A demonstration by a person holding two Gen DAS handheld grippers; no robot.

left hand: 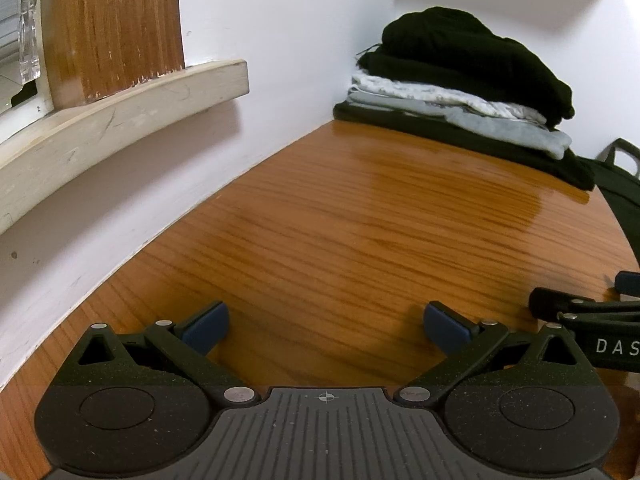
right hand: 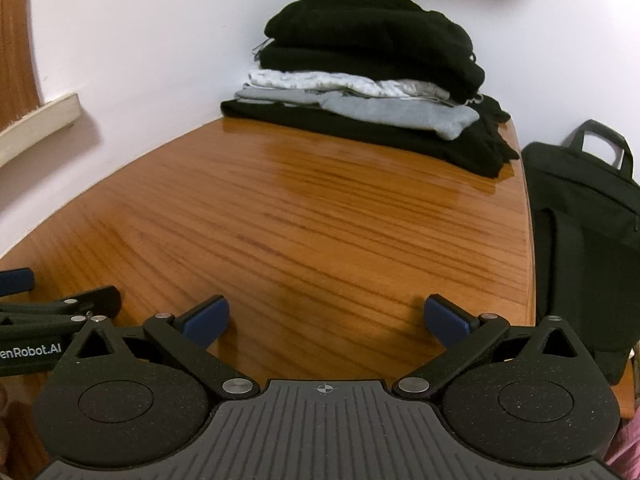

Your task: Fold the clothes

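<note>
wooden table (right hand: 320, 216): bare grain stretching ahead of both sets of fingers.
left gripper (left hand: 326, 326): fingers spread wide, grasping nothing, low over the wood.
right gripper (right hand: 326, 322): released likewise, empty, just beside the left.
folded clothes (right hand: 372, 80): black, white and grey stack, well beyond the fingertips at the far wall.
black bag (right hand: 588, 240): right of the right fingers, off the table edge.
</note>
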